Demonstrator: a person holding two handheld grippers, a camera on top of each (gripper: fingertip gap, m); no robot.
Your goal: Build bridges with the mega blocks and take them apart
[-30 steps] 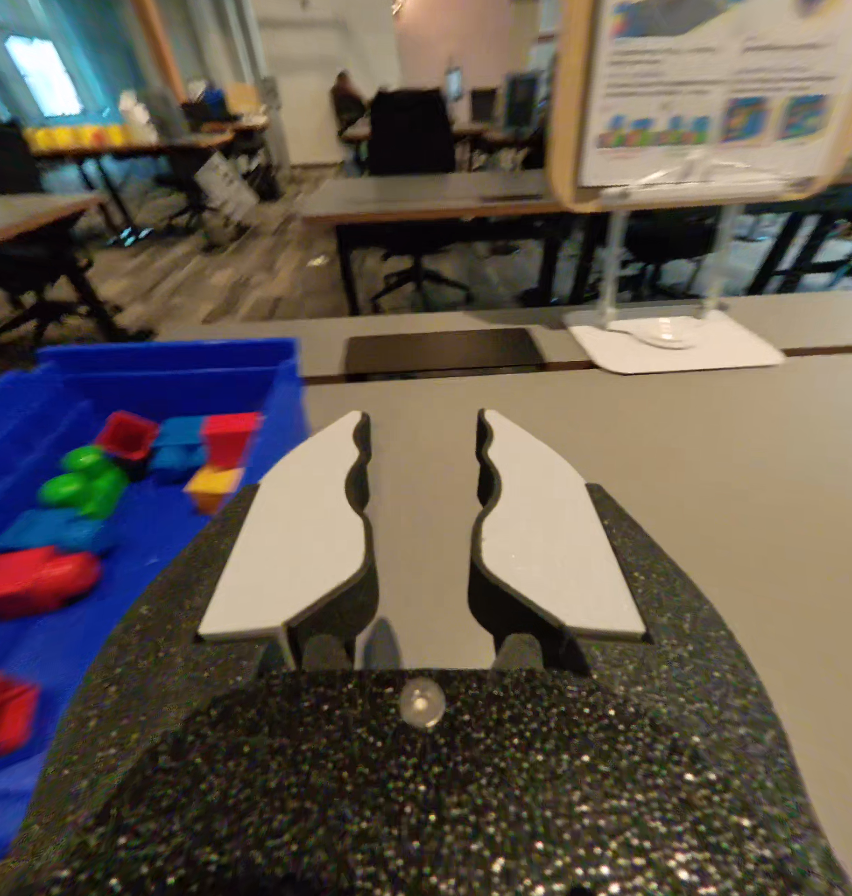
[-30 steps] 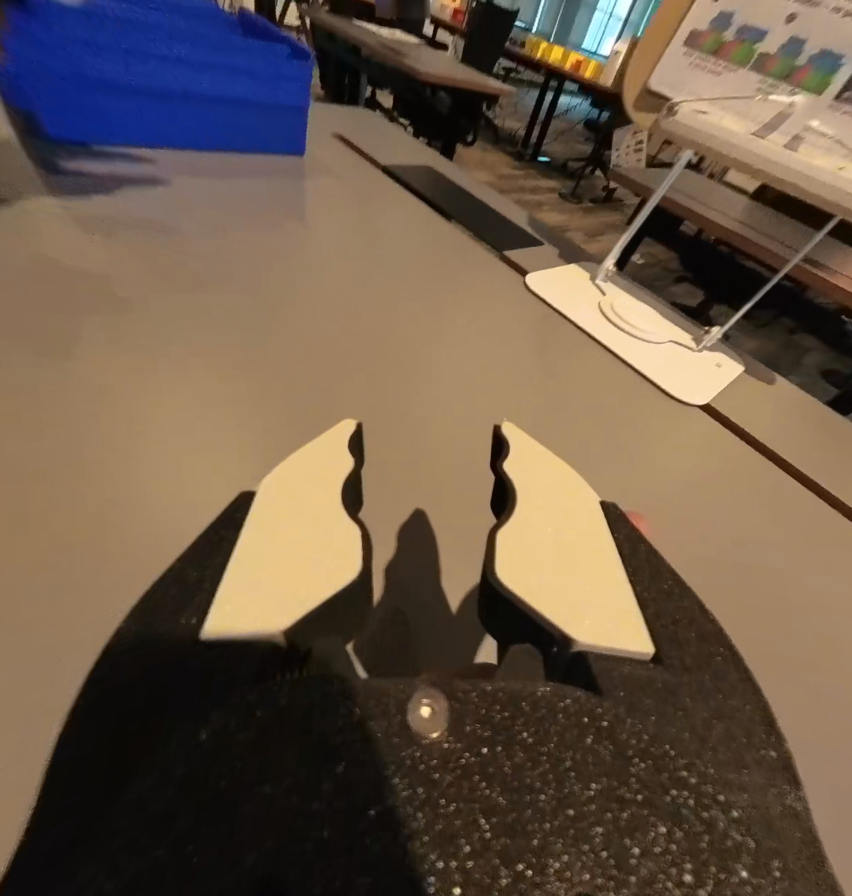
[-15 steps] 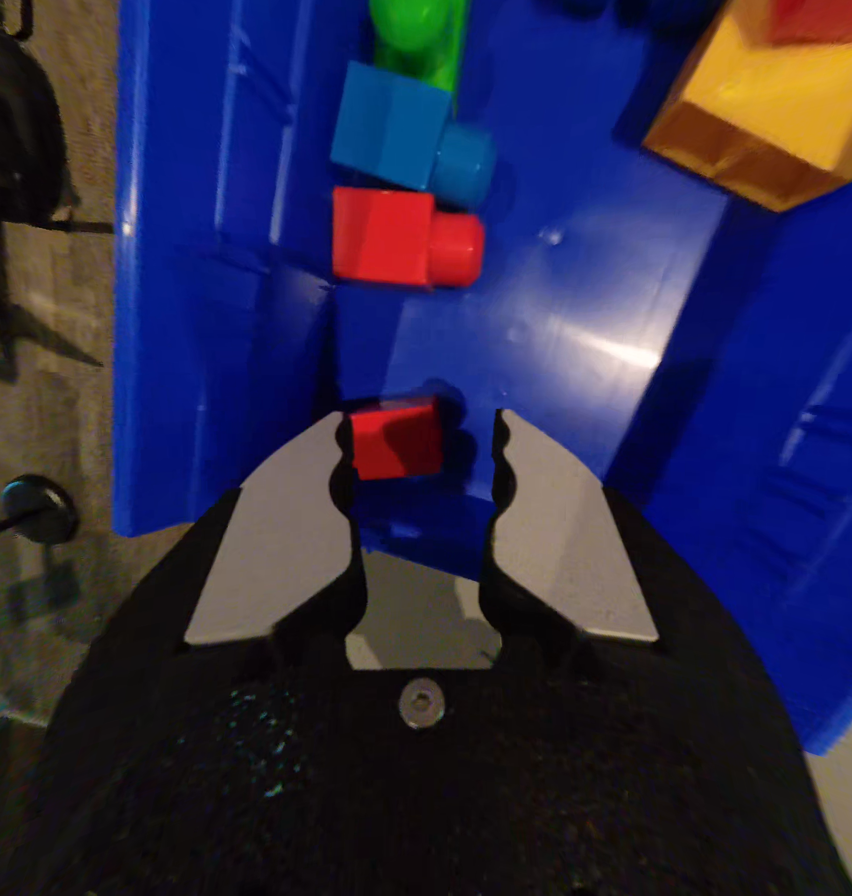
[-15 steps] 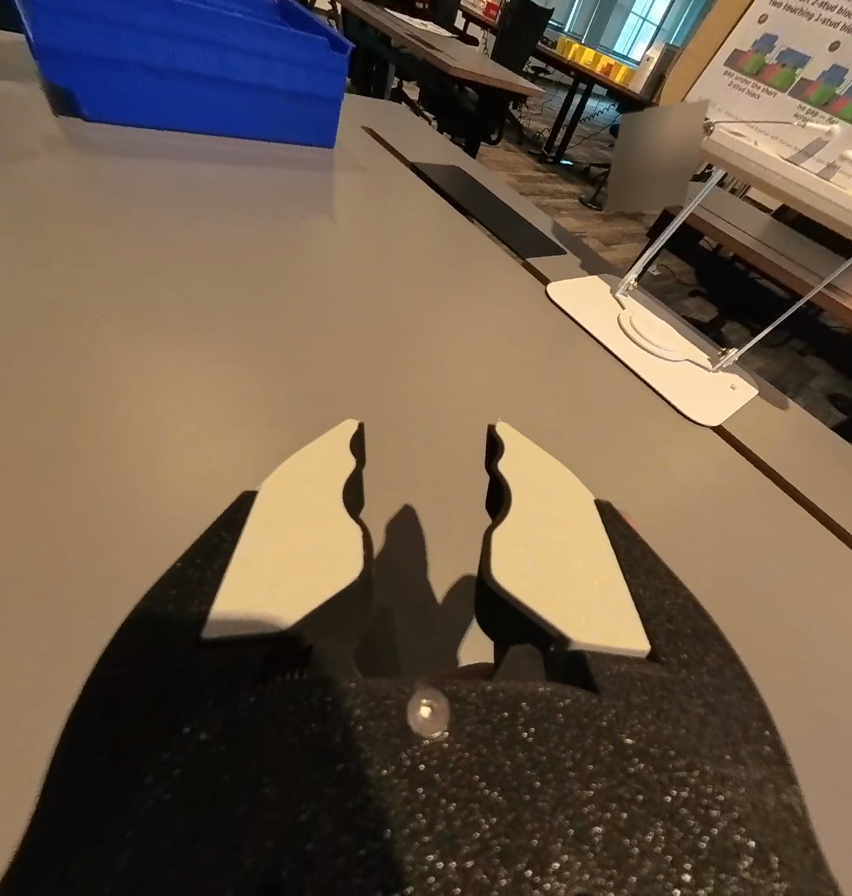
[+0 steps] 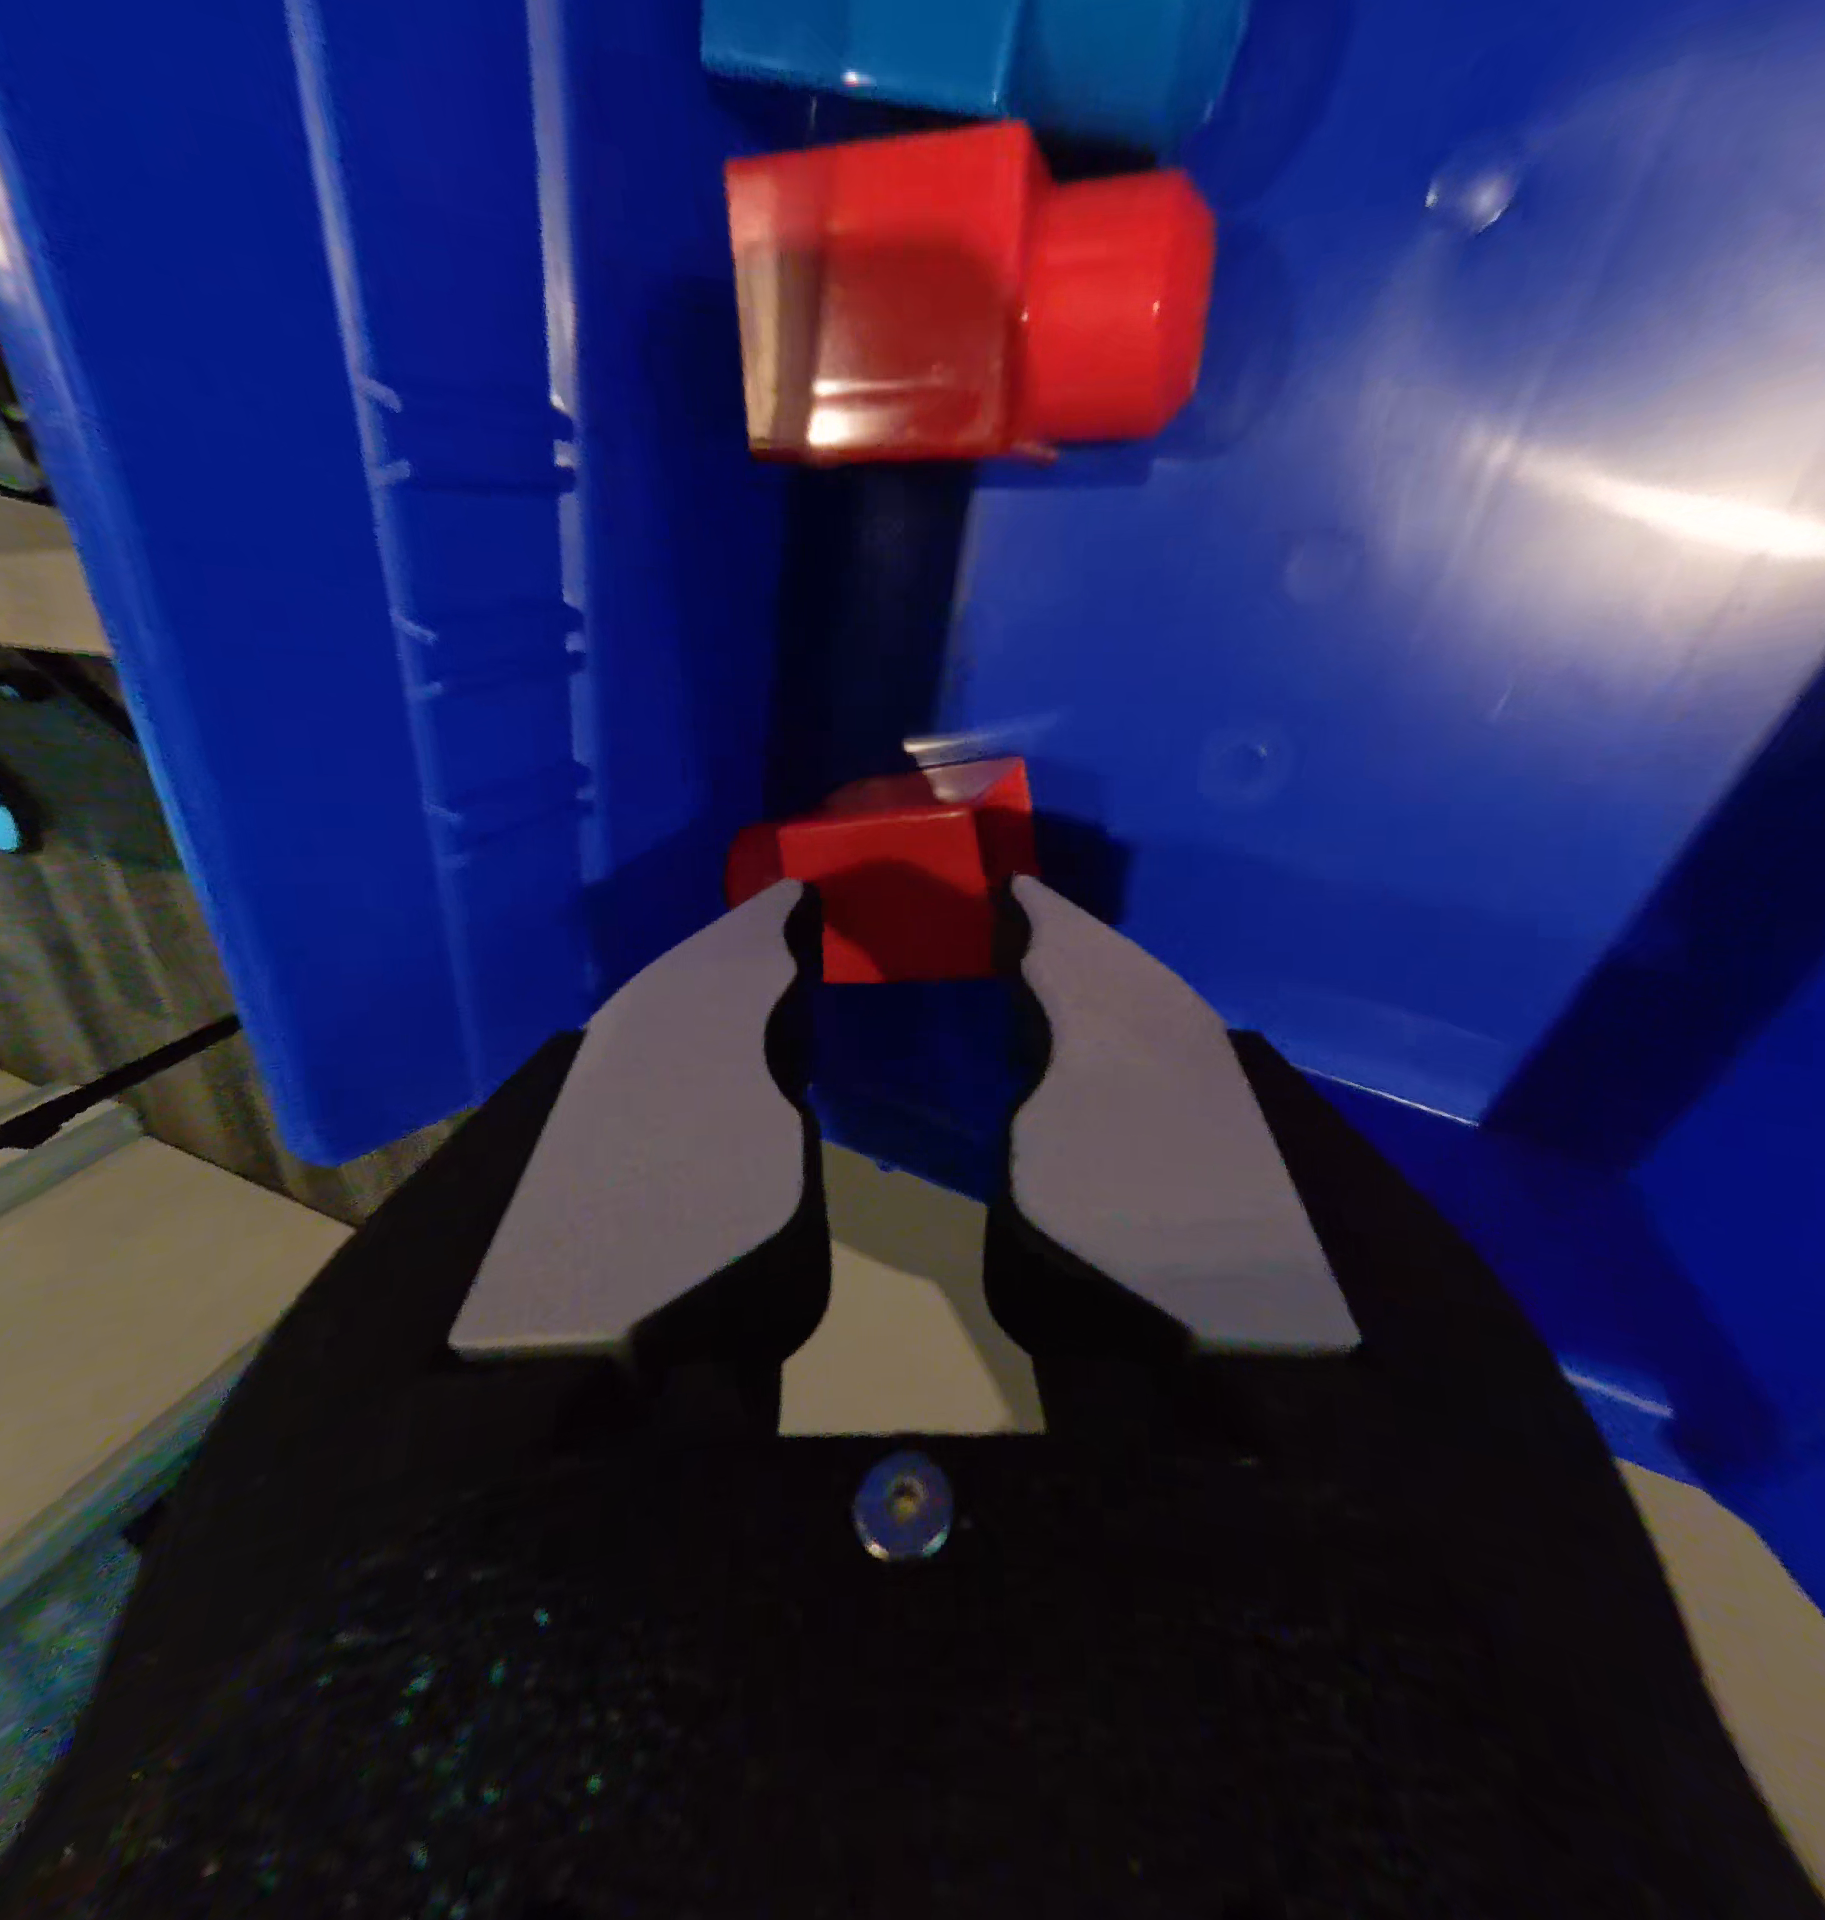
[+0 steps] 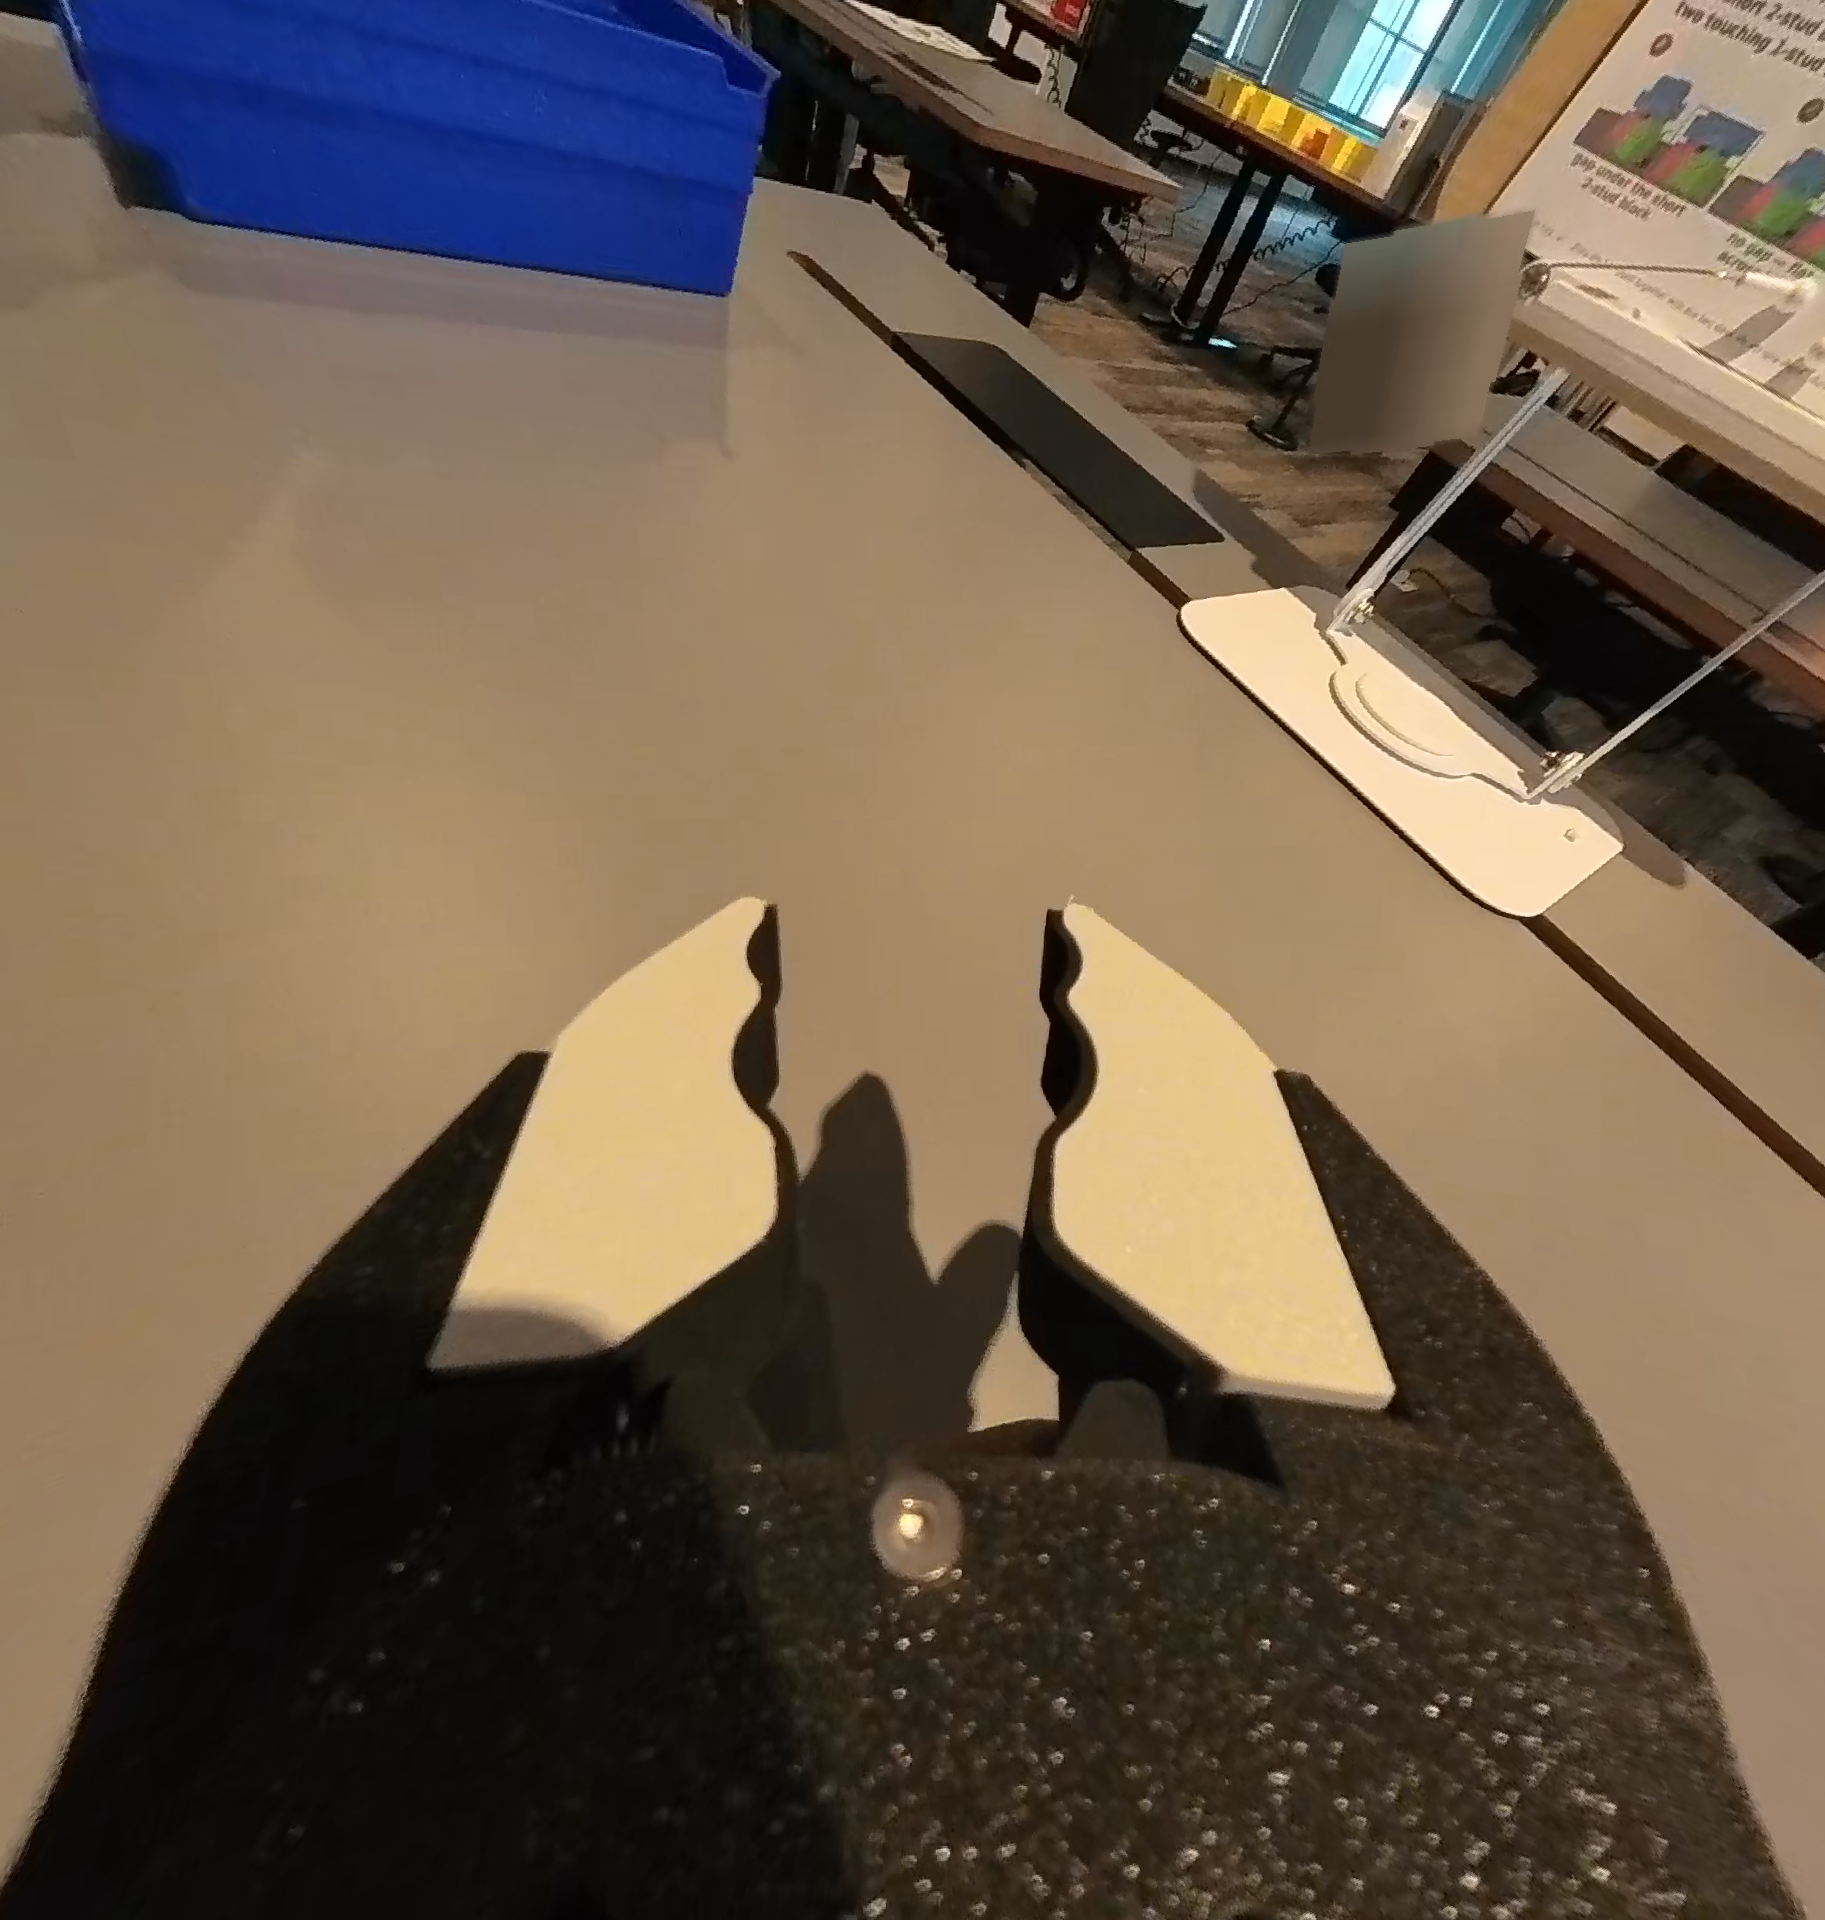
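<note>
My left gripper points down into the blue bin. Its jaws are closed on the sides of a small red one-stud block near the bin's left wall. A second red block lies on its side just beyond it, and a light blue block lies past that at the top edge. My right gripper is open and empty, low over the grey table. The blue bin also shows in the right wrist view, far off at the upper left.
A white stand base with clear rods holds an instruction board at the right of the table. A black flat panel lies along the table's far edge. More desks and chairs stand beyond. The floor shows left of the bin. My right fingertips sit around 65 cm from my left ones.
My left gripper swung from the table over the bin, came down and closed its jaws on the small red block. My right gripper stayed open and shifted only slightly.
</note>
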